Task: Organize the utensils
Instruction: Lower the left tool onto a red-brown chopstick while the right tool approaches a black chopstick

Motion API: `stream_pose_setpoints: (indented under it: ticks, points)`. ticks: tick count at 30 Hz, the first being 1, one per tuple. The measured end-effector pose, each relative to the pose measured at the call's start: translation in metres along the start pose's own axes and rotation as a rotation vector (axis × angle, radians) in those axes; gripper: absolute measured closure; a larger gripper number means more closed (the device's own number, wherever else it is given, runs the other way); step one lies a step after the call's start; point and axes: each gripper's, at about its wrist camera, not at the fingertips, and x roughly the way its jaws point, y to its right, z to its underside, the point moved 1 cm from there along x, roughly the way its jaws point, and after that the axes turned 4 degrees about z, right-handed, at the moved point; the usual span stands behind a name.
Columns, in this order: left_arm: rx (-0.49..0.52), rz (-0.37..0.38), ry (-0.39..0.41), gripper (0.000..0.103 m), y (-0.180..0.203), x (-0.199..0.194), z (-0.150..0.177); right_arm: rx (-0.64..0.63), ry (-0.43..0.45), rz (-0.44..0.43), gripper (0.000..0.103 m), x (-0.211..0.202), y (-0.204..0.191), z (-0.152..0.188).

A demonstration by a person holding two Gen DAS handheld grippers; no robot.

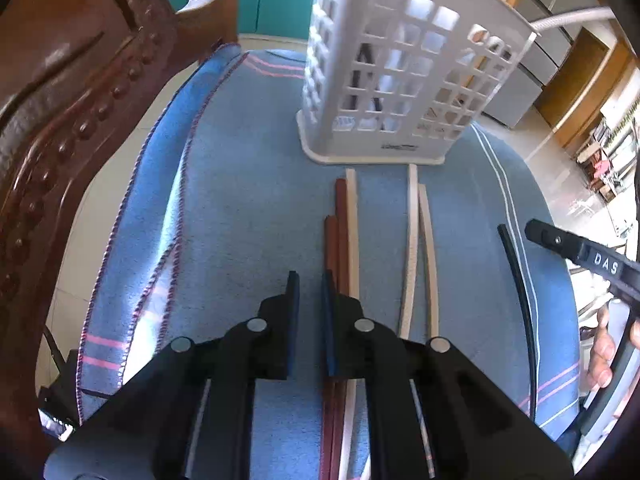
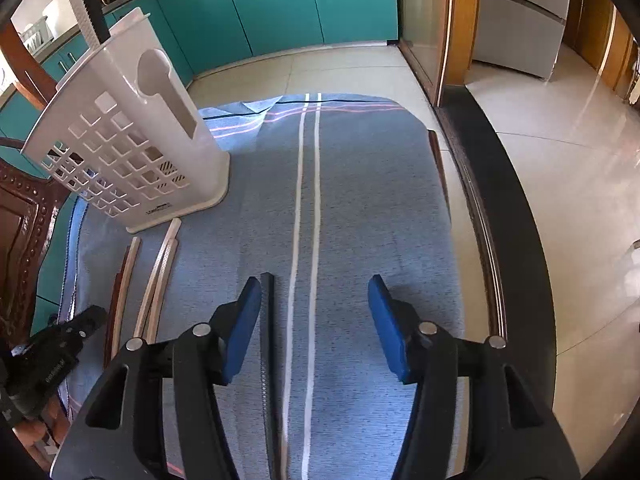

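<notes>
While my left gripper (image 1: 310,280) hangs low over the blue cloth (image 1: 240,200) with only a narrow gap between its blue pads, it grips nothing — the two brown chopsticks (image 1: 340,232) and a pale one (image 1: 352,232) run just under its right finger. My right gripper (image 2: 316,288) is spread wide and empty, its left finger just beside the black chopstick (image 2: 267,320) that lies lengthwise on the cloth.

From the left wrist I see that same black stick (image 1: 520,300) as a thin curved line at the right, next to the right gripper's dark tip and a few of my fingers (image 1: 600,356). Only the right wrist shows the two white stripes (image 2: 308,200) down the cloth's middle, and my left gripper as a dark shape at the lower left.

Further out lie two more pale chopsticks (image 1: 416,248), side by side, their ends close to the foot of the white plastic holder (image 1: 400,80). It stands upright on the surface, a tall box with a grid of square holes; through the grid I make out dark and pale shapes inside but cannot tell what they are. The right view shows its solid side with a keyhole-shaped cut-out (image 2: 160,80).

The cloth is towel-like, with pink stripes and a corded edge. A carved brown wooden chair (image 1: 72,100) stands at the left. Beyond are pale floor tiles (image 2: 340,68), teal cabinets (image 2: 280,0) and a wooden door frame (image 2: 444,32).
</notes>
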Motion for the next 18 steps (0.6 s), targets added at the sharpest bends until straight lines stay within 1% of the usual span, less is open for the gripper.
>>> stream_pose_setpoints:
  ticks: [1,3,5,6,7,10,13,16,18]
  points:
    - [0.014,0.004,-0.001,0.091,0.004,-0.001,0.004,-0.001,0.000,-0.002,0.048,0.000,-0.001,0.000]
    - [0.032,0.020,-0.008,0.089,0.012,0.001,0.003,-0.005,0.000,-0.001,0.047,-0.002,-0.003,-0.001]
    - [0.057,0.004,-0.015,0.088,0.017,0.004,0.006,-0.009,-0.004,0.004,0.047,-0.002,-0.003,0.000]
    - [0.065,-0.018,-0.011,0.086,0.018,0.004,0.006,-0.010,-0.005,0.007,0.047,-0.001,-0.003,-0.001]
    - [0.063,-0.026,-0.013,0.085,0.017,0.005,0.004,-0.010,-0.008,0.010,0.047,0.000,-0.003,-0.001]
    - [0.047,-0.013,-0.016,0.084,0.012,0.008,-0.003,-0.008,-0.015,0.018,0.047,0.006,-0.002,-0.001]
    - [0.031,-0.020,-0.014,0.082,0.006,0.008,-0.003,-0.009,-0.020,0.021,0.047,0.009,-0.003,-0.002]
    - [0.010,-0.001,-0.015,0.082,0.000,0.006,-0.003,-0.017,-0.020,0.018,0.047,0.009,-0.006,-0.002]
    - [0.008,-0.025,-0.011,0.083,-0.006,0.007,-0.005,-0.020,-0.020,0.018,0.047,0.009,-0.006,-0.002]
